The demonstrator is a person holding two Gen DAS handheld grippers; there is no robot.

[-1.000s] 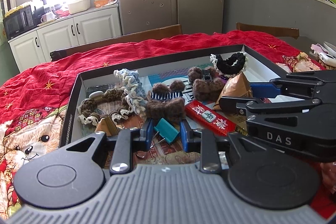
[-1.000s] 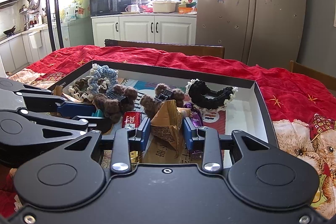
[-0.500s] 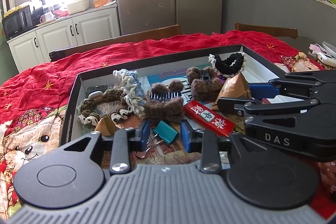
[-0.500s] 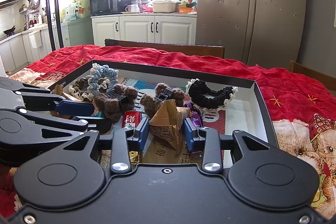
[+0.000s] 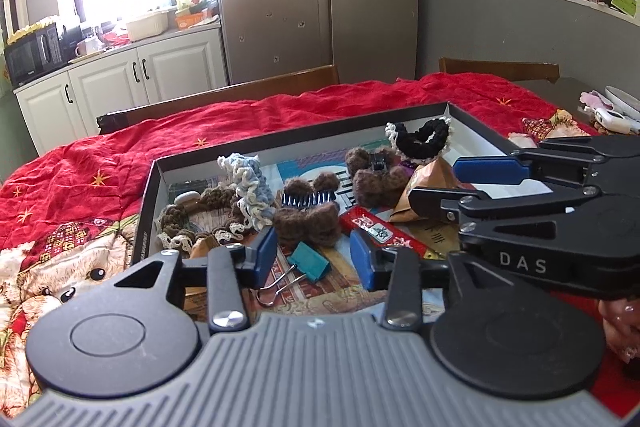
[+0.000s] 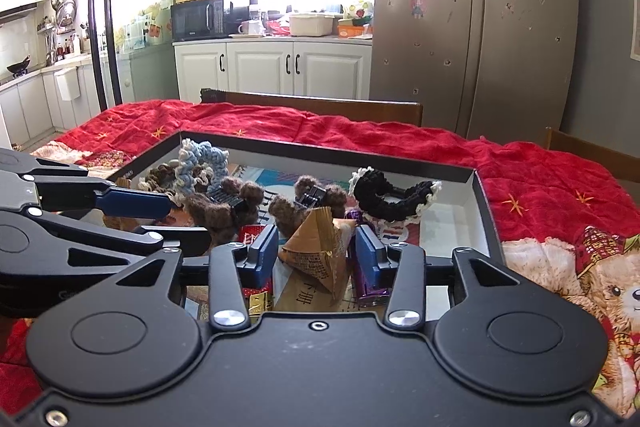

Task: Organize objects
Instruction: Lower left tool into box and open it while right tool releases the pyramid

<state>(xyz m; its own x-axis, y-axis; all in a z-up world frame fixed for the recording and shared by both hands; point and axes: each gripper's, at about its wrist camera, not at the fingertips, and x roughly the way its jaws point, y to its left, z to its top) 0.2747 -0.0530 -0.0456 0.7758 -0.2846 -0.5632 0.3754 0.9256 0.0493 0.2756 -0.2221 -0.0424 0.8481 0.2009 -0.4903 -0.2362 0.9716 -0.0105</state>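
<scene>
A black shallow tray (image 5: 304,143) holds hair ties, fuzzy clips and snack packs. My left gripper (image 5: 312,259) hangs over its near edge, jaws opening. A teal binder clip (image 5: 310,261) lies on the tray floor between the blue pads (image 5: 264,259), touching neither. My right gripper (image 6: 316,255) is also opening. A brown paper pyramid packet (image 6: 316,251) stands between its pads (image 6: 368,259), which barely clear its sides. Each gripper shows side-on in the other's view: the right gripper (image 5: 436,183), the left gripper (image 6: 188,221).
In the tray lie a red mahjong-print pack (image 5: 376,231), brown fuzzy clips (image 5: 306,223), a black scrunchie (image 5: 424,133), a blue scrunchie (image 5: 252,187) and a purple packet (image 6: 366,279). A red bear-print blanket (image 6: 560,187) covers the table. Wooden chair backs (image 6: 320,107) stand behind.
Both pairs of jaws have widened. The left pads came off the teal binder clip, which now rests on the tray floor. The right pads eased off the brown packet. Neither hand moved.
</scene>
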